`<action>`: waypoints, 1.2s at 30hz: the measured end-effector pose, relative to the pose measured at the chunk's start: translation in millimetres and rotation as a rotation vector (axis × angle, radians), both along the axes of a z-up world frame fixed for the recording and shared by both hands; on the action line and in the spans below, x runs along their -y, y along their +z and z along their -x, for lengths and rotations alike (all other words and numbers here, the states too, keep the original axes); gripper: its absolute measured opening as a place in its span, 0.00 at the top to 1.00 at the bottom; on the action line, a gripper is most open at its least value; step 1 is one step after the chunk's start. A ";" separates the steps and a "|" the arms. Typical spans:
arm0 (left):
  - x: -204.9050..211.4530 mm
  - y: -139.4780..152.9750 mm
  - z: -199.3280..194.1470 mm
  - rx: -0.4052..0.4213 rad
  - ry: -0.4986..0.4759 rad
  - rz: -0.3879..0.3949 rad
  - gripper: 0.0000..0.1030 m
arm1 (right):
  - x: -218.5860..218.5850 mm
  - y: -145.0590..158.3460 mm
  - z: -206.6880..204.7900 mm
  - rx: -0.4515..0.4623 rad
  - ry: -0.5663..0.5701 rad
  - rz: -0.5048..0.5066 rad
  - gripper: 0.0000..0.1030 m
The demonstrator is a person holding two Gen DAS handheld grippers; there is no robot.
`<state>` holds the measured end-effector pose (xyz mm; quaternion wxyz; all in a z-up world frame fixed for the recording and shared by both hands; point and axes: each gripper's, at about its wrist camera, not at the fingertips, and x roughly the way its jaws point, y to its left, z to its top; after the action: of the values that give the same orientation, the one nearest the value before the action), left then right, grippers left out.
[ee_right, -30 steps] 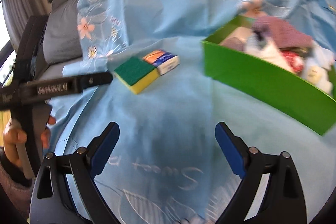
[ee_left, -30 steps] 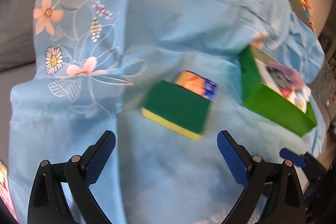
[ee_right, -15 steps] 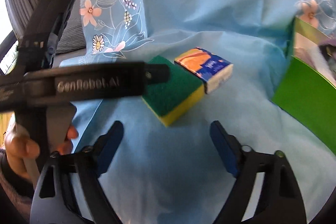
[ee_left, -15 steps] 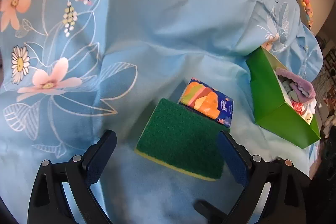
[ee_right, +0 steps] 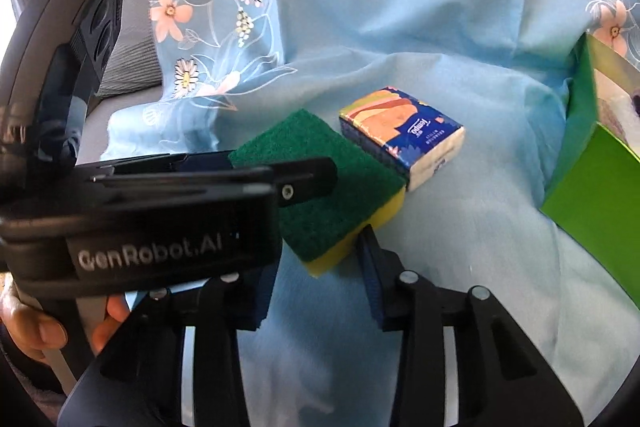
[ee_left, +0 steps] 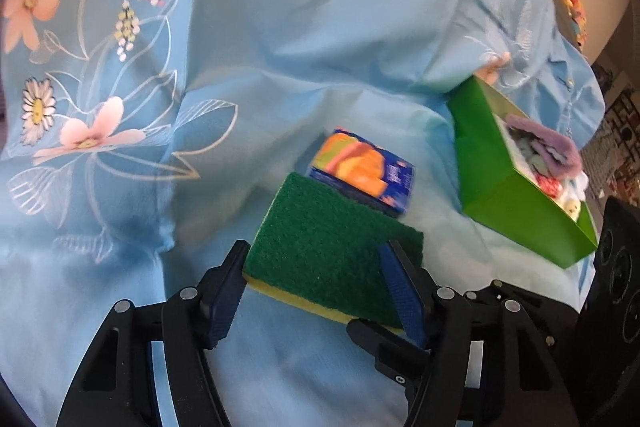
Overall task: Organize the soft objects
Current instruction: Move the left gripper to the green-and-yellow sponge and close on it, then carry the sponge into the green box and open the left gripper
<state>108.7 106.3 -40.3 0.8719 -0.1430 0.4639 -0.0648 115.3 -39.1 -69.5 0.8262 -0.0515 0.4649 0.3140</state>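
Broadly, a light blue flowered cloth (ee_left: pixel 280 27) covers the whole surface, and at its far right stands the green box (ee_left: pixel 516 211), already holding soft things. Left of the box, the green-and-yellow sponge (ee_left: pixel 332 251) lies touching a tissue pack (ee_left: pixel 364 175) on its far side. Since a second ago both grippers have come in on the sponge. The left gripper (ee_left: pixel 316 279) has just been closing, its pads now at the sponge's two sides; whether they press yet is hard to tell through the blur. The right gripper (ee_right: pixel 316 287) has also been narrowing and sits half closed, near the sponge's yellow corner, holding nothing. A pickup of the sponge looks to be starting.
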 end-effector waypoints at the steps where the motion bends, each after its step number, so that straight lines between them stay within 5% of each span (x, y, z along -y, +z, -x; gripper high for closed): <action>1: 2.3 5.2 6.2 0.011 -0.001 -0.004 0.34 | 3.5 4.1 5.9 0.006 0.008 -0.006 0.63; 10: 49.5 59.8 34.3 0.110 -0.064 -0.031 0.34 | 48.7 54.2 50.3 0.108 0.033 -0.056 0.63; 23: 171.4 112.5 -12.6 0.189 -0.231 -0.034 0.34 | 166.7 115.7 34.2 0.236 -0.134 -0.080 0.63; 36: 246.3 84.8 -83.6 0.109 -0.269 -0.013 0.34 | 246.9 104.0 -32.4 0.194 -0.241 -0.046 0.62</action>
<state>192.3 -140.0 44.5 0.8801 -0.0700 0.4313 -0.1858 147.7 -286.0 34.5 0.8998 -0.0063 0.3785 0.2168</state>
